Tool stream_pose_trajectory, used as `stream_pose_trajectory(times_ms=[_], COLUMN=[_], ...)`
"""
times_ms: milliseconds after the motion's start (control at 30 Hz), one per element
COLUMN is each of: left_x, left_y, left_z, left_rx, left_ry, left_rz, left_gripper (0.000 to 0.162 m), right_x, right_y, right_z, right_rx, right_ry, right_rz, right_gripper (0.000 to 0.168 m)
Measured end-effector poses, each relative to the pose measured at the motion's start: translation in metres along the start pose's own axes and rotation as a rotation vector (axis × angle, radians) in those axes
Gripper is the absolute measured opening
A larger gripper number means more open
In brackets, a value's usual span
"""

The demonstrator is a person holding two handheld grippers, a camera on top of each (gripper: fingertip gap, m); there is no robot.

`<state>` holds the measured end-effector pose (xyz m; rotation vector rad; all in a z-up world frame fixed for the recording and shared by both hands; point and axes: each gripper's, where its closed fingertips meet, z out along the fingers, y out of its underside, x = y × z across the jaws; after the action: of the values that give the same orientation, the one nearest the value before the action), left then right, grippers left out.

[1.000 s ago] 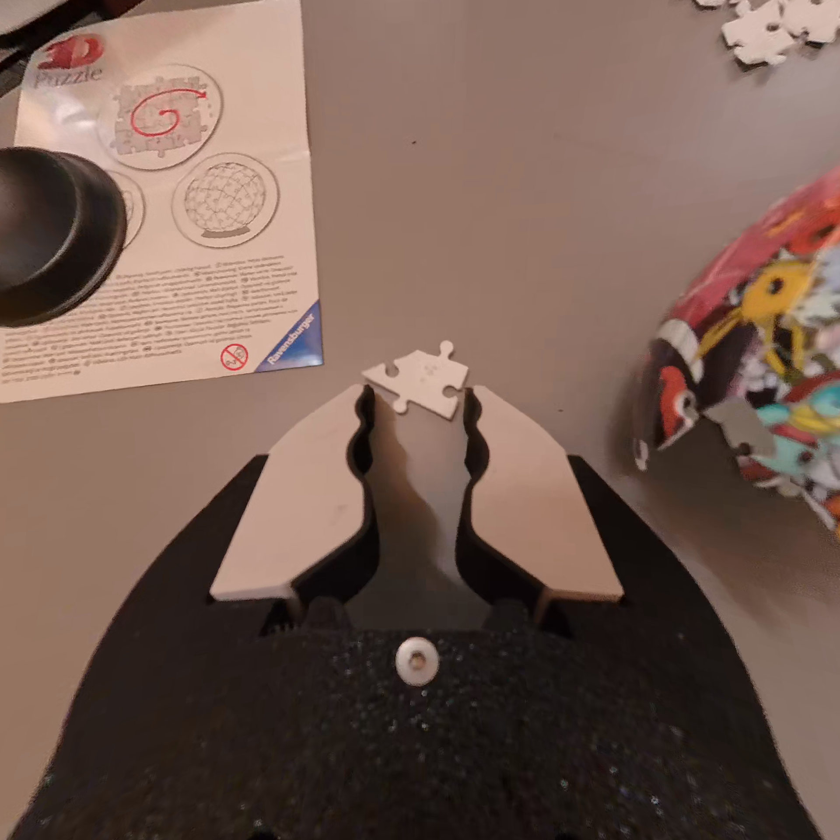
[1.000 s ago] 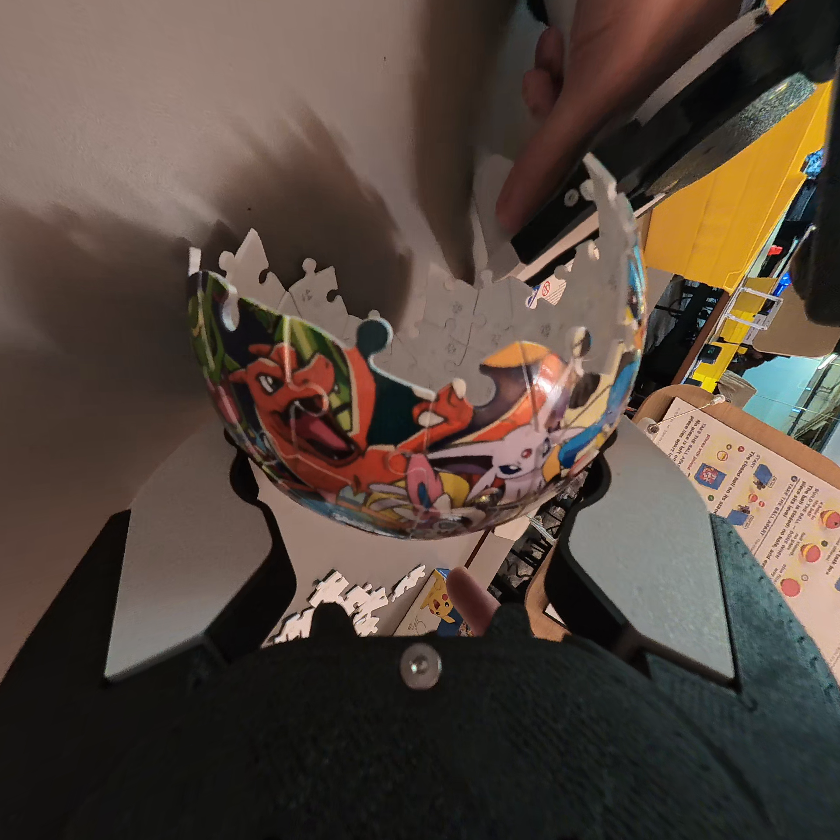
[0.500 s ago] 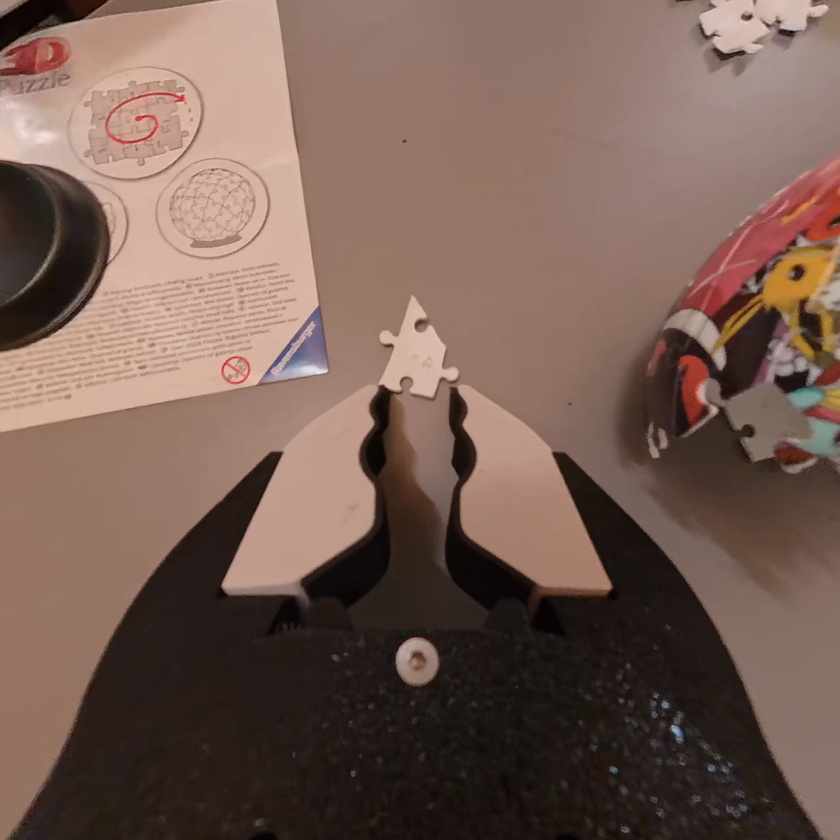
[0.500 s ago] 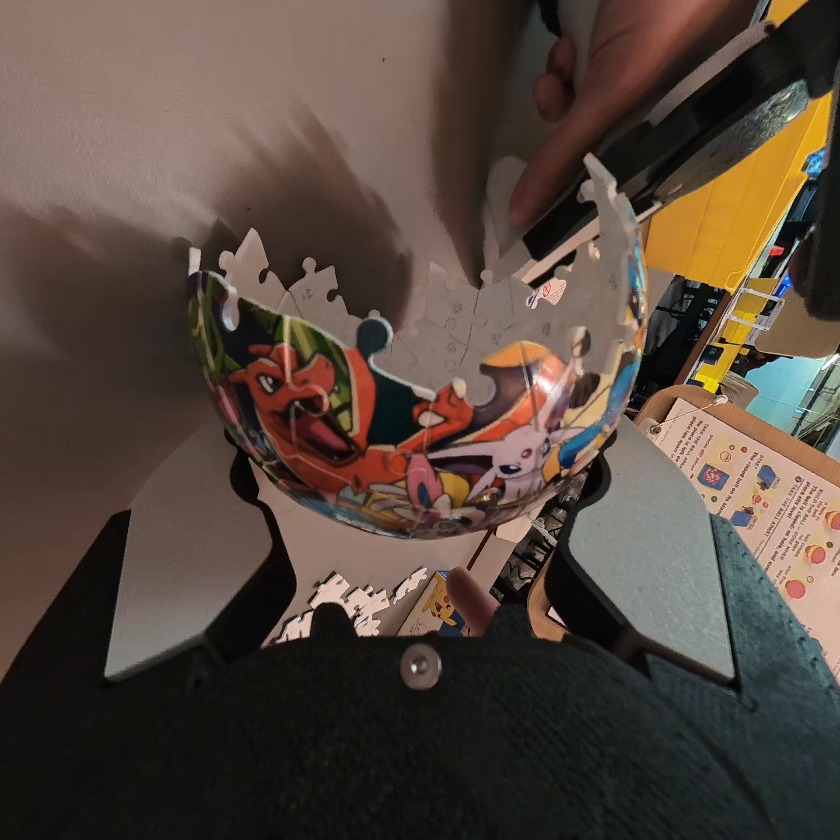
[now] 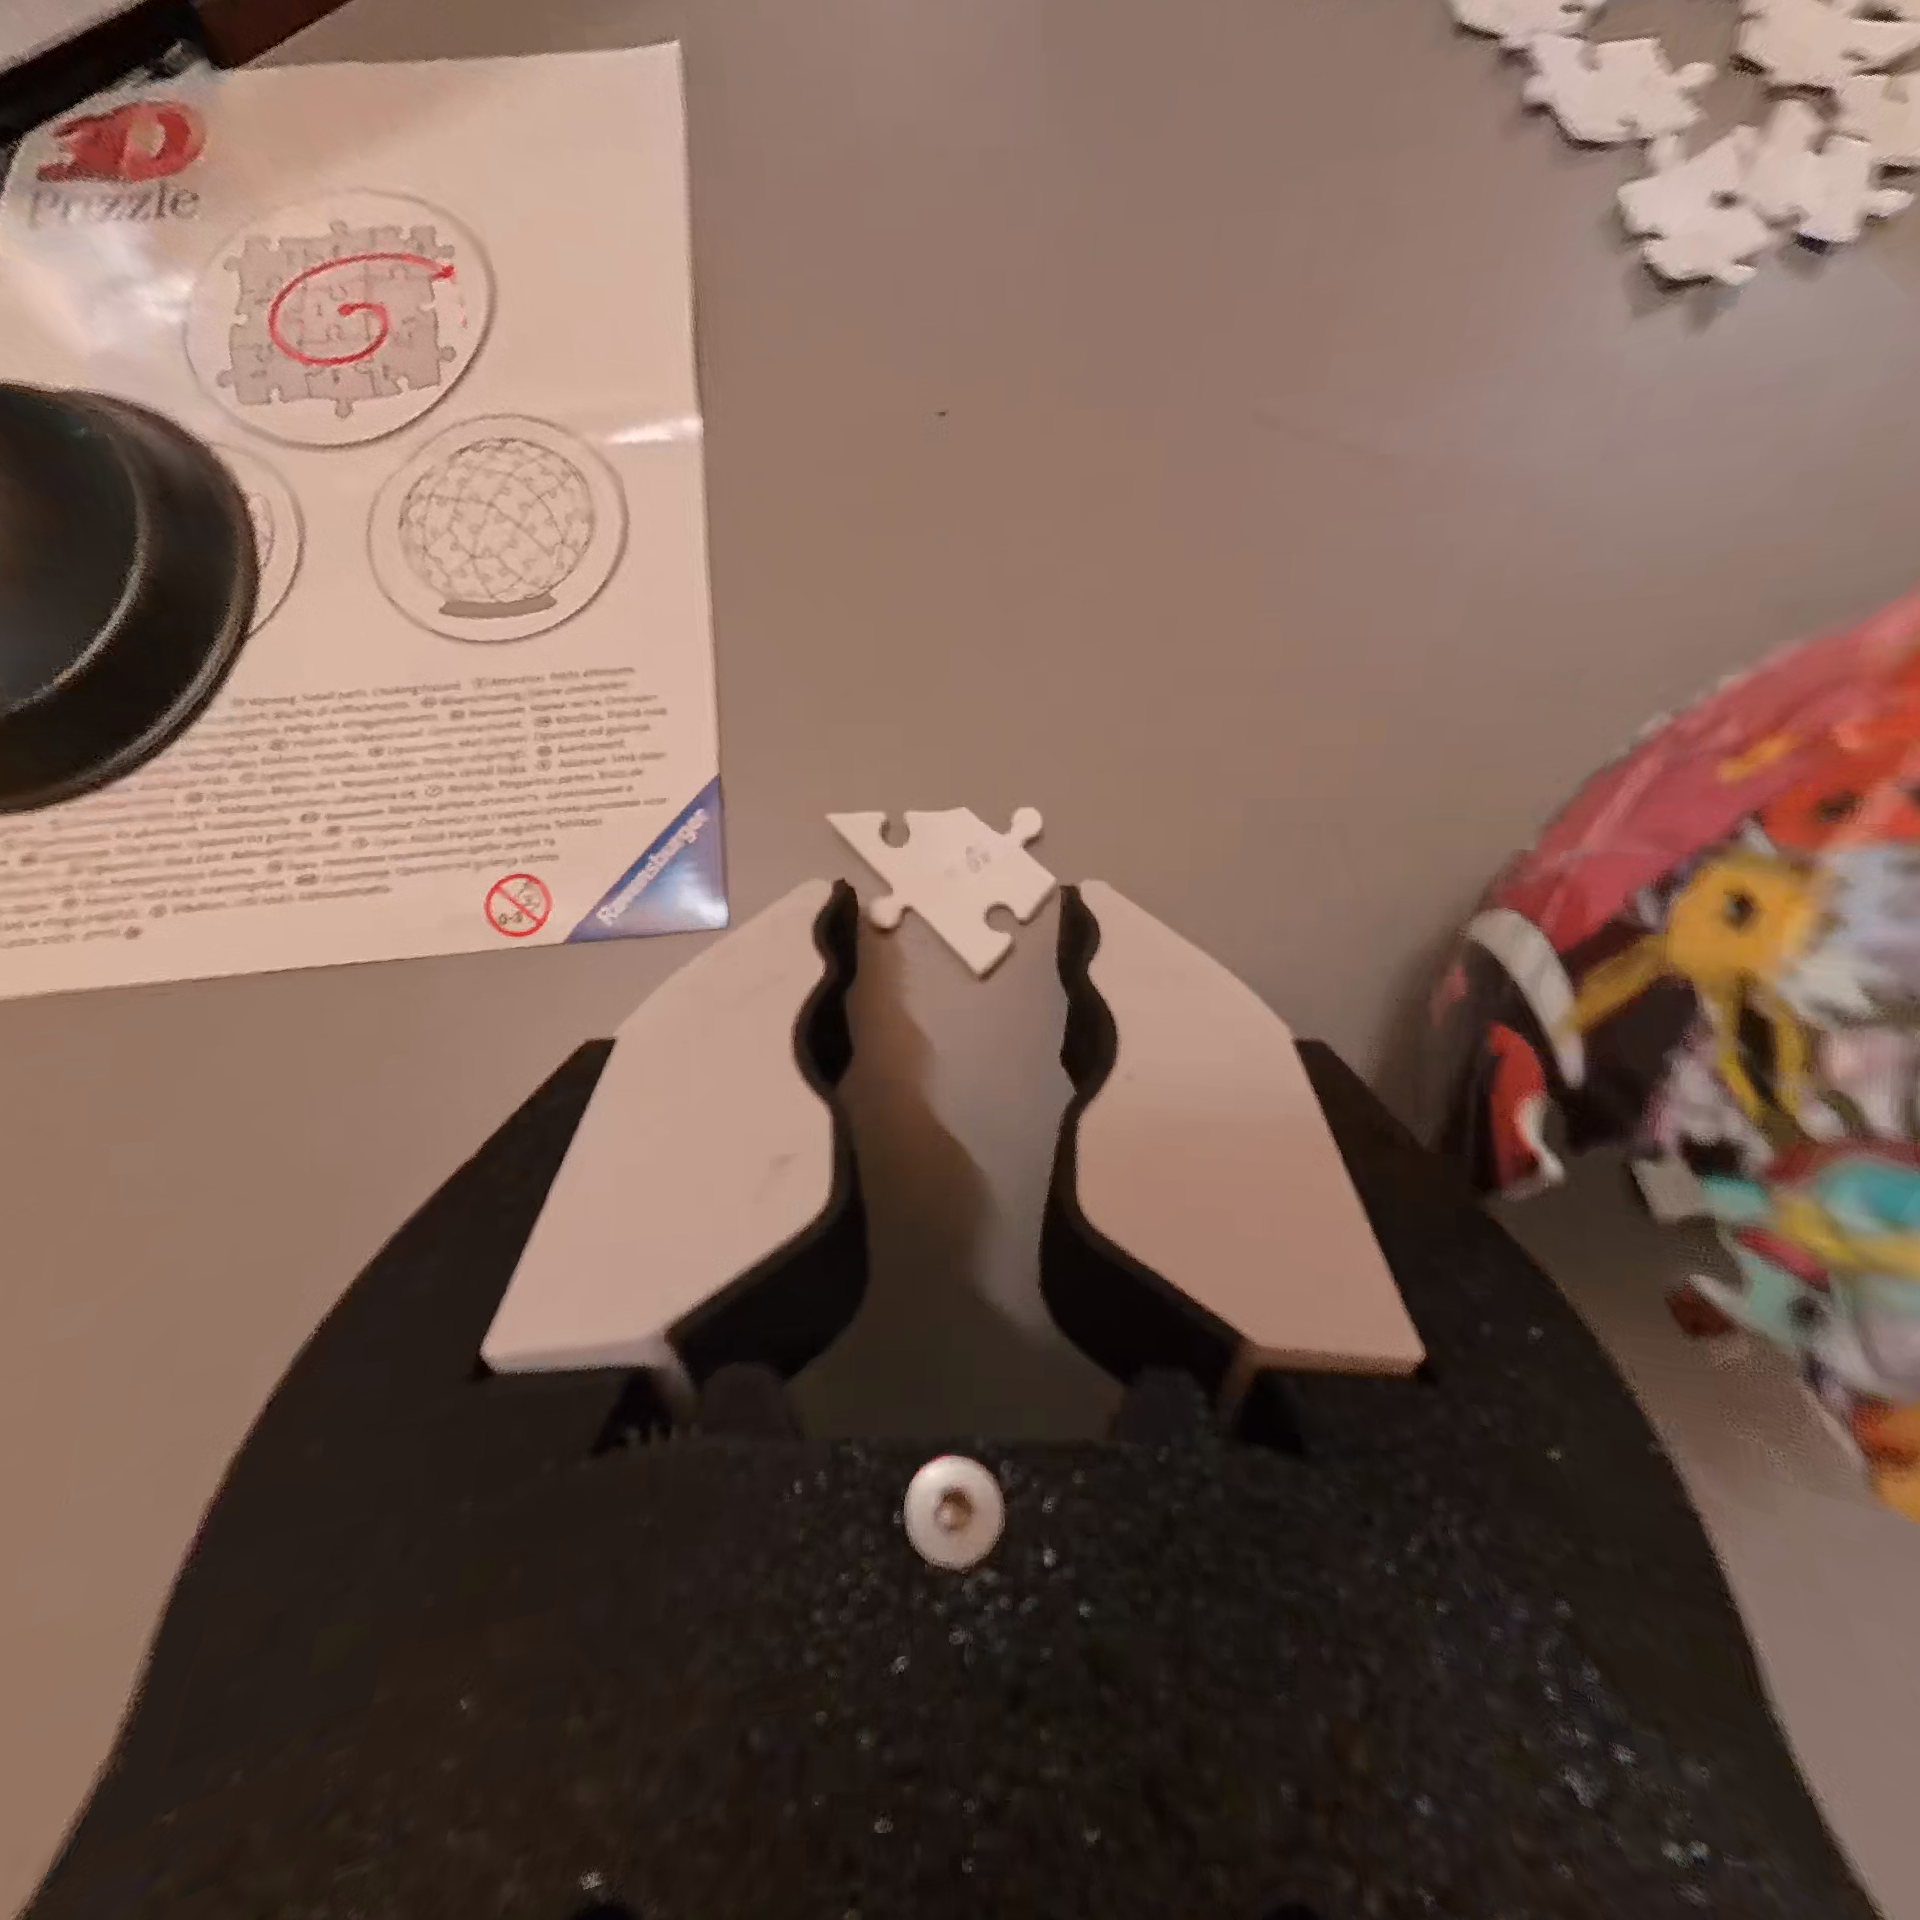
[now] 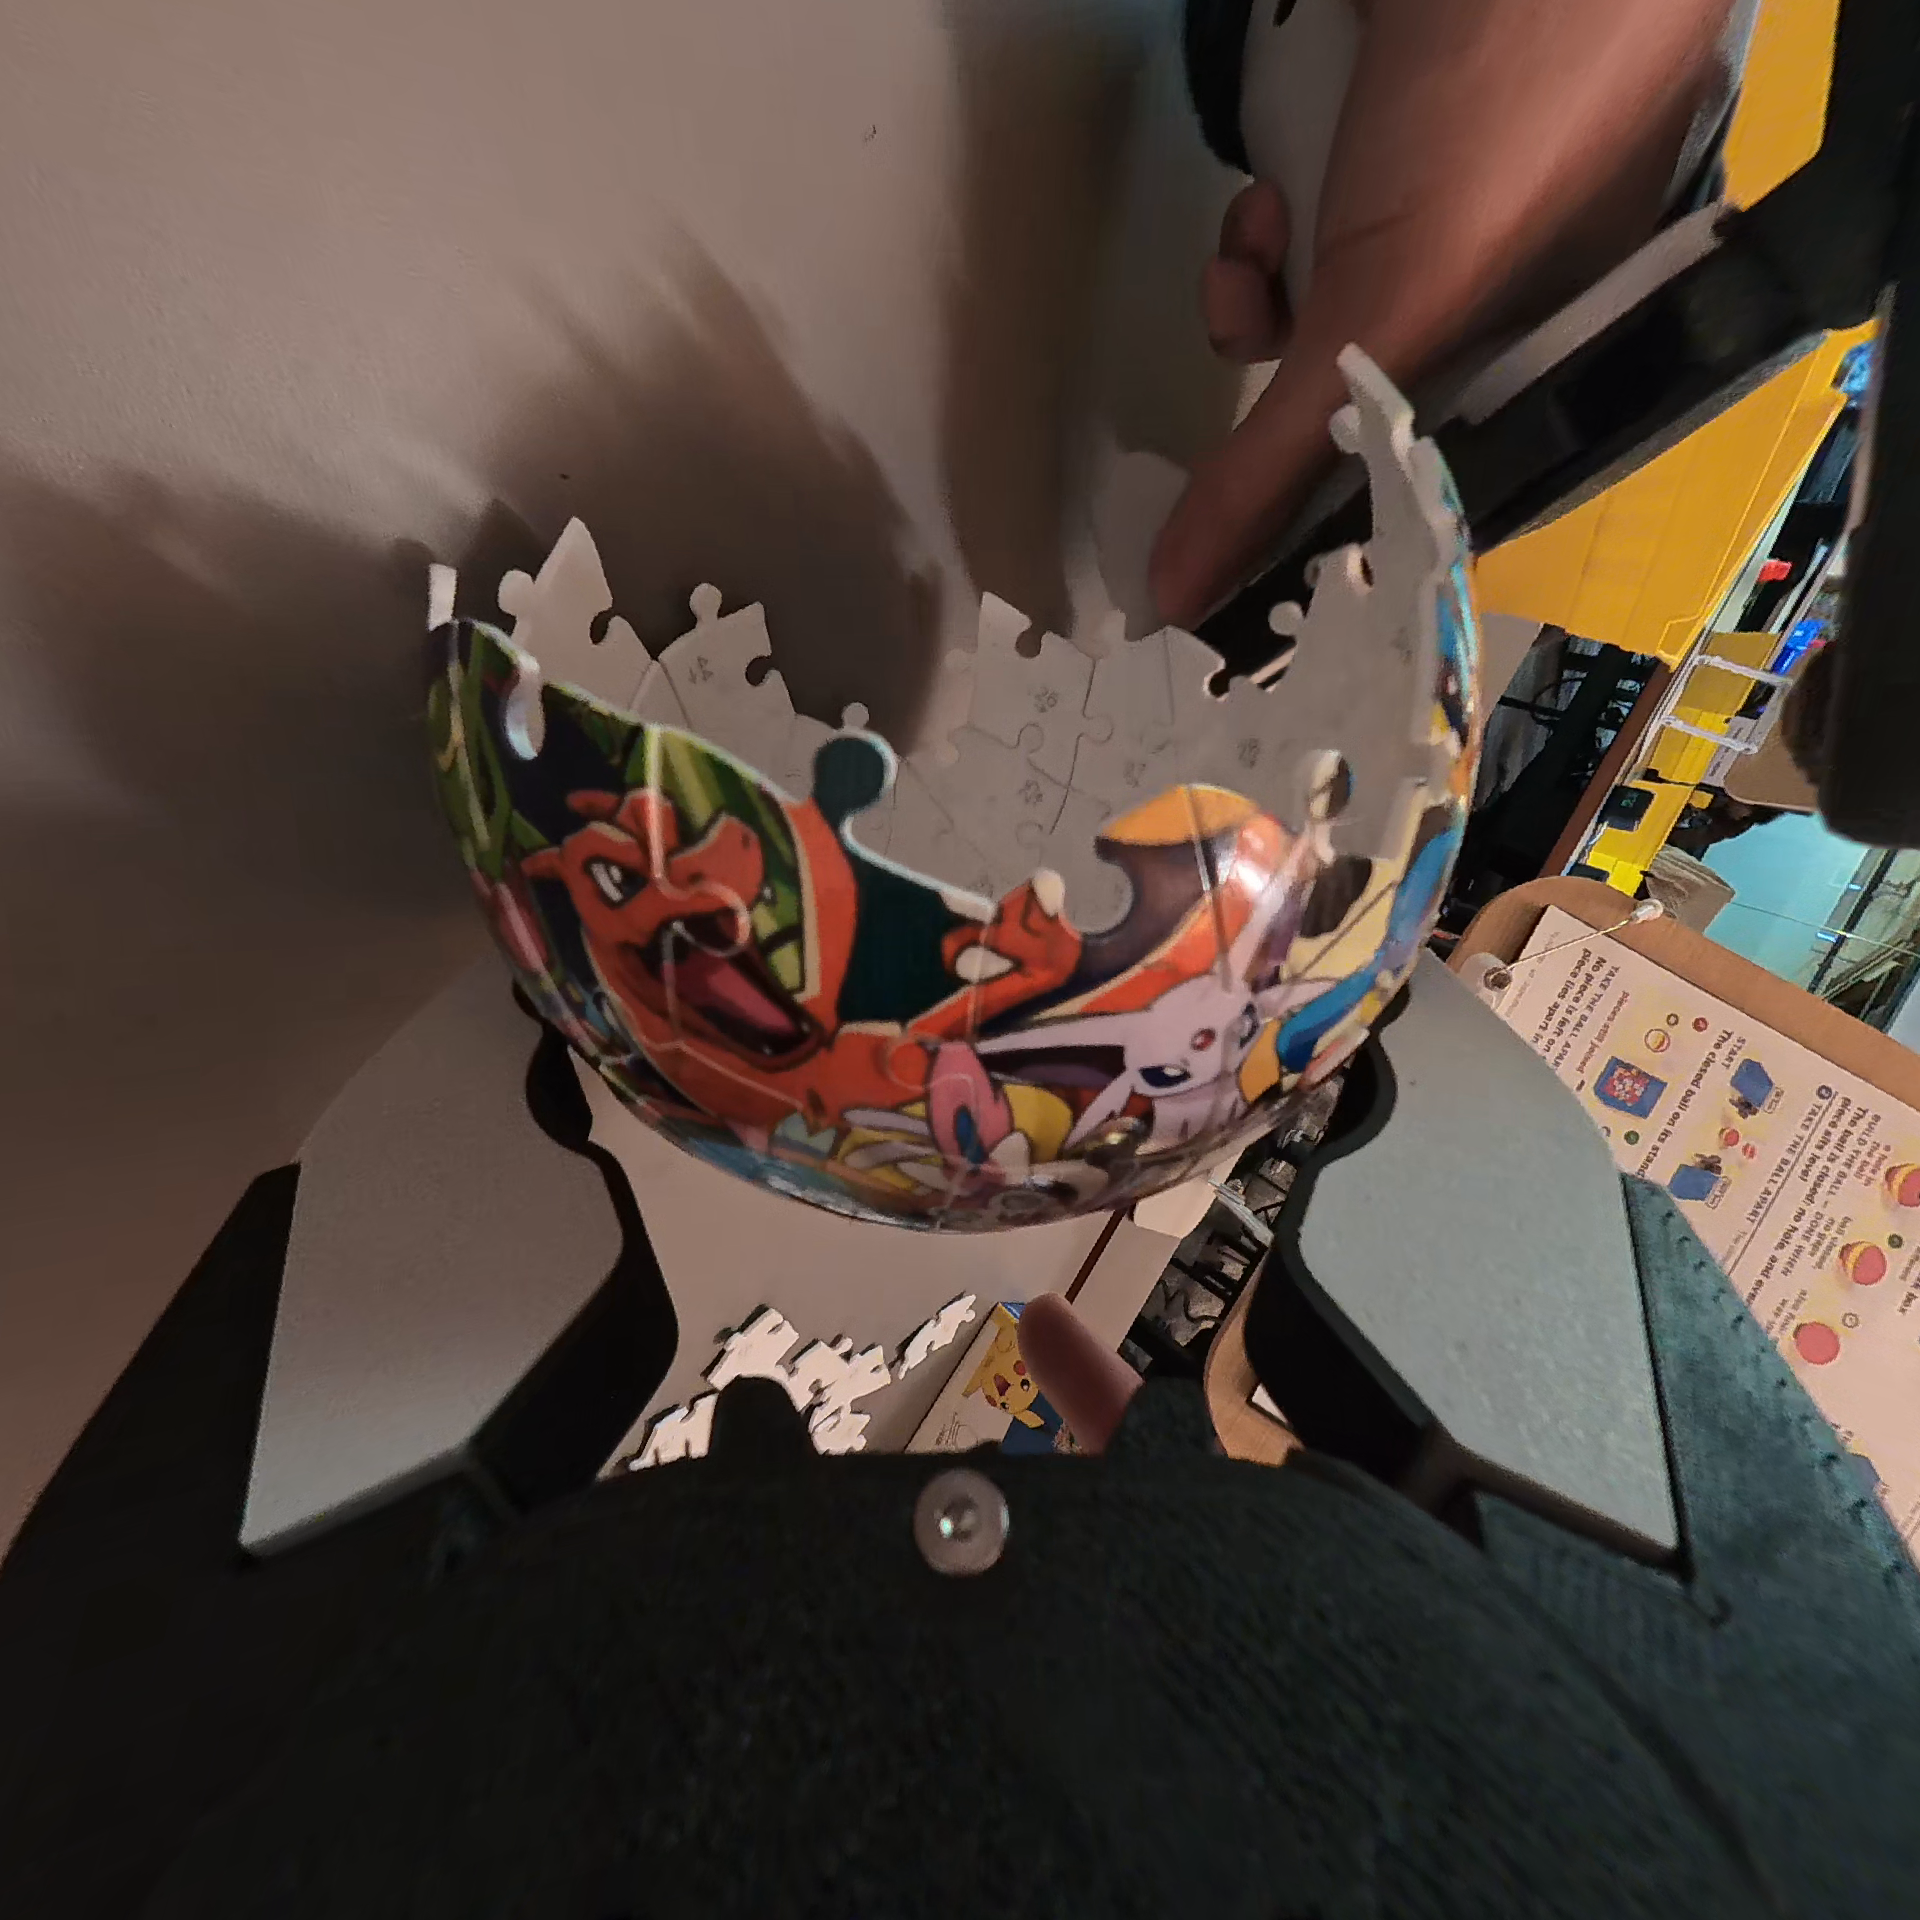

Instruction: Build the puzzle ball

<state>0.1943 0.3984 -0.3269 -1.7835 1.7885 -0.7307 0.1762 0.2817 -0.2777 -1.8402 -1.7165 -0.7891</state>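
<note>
1. Grey desk [image 5: 1195, 520] carries everything; the half-built puzzle ball [image 6: 935, 987], an open bowl of joined pieces with a jagged rim, sits between the fingers of the right claw [image 6: 956, 1122], which grips it at its two sides.
2. The shell looks light, thin and easily crushed; a soft hold low on the curve, away from the loose rim tabs, seems safest.
3. One white puzzle piece [image 5: 951, 883] lies flat on the desk at the tips of the left claw [image 5: 956, 914], whose jaws stand apart and hold nothing.
4. That piece looks stiff, slick and flat, so pinching its edges would likely work best.
5. Farther out lie an instruction sheet [image 5: 416, 468], a black ring stand [image 5: 114, 592] and spare pieces [image 5: 1714, 156].
</note>
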Motion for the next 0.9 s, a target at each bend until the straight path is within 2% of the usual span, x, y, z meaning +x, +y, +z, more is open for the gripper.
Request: stream_pose_trajectory(times_ms=[267,600,900], left_x=[-0.017,-0.012,-0.006], left_y=[0.005,0.005,0.006], left_z=[0.001,0.001,0.0], left_rx=[-0.04,-0.027,-0.053], left_ry=[-0.081,-0.026,0.021], left_rz=[-0.035,-0.018,0.037], left_gripper=[0.034,0.038,0.033], right_x=[0.0,0.0,0.0], right_y=[0.003,0.003,0.004], right_z=[0.0,0.0,0.001], right_rx=[-0.003,0.0,0.001], right_ry=[-0.002,-0.003,-0.004], right_rz=[0.004,0.005,0.009], right_gripper=[0.14,0.14,0.14])
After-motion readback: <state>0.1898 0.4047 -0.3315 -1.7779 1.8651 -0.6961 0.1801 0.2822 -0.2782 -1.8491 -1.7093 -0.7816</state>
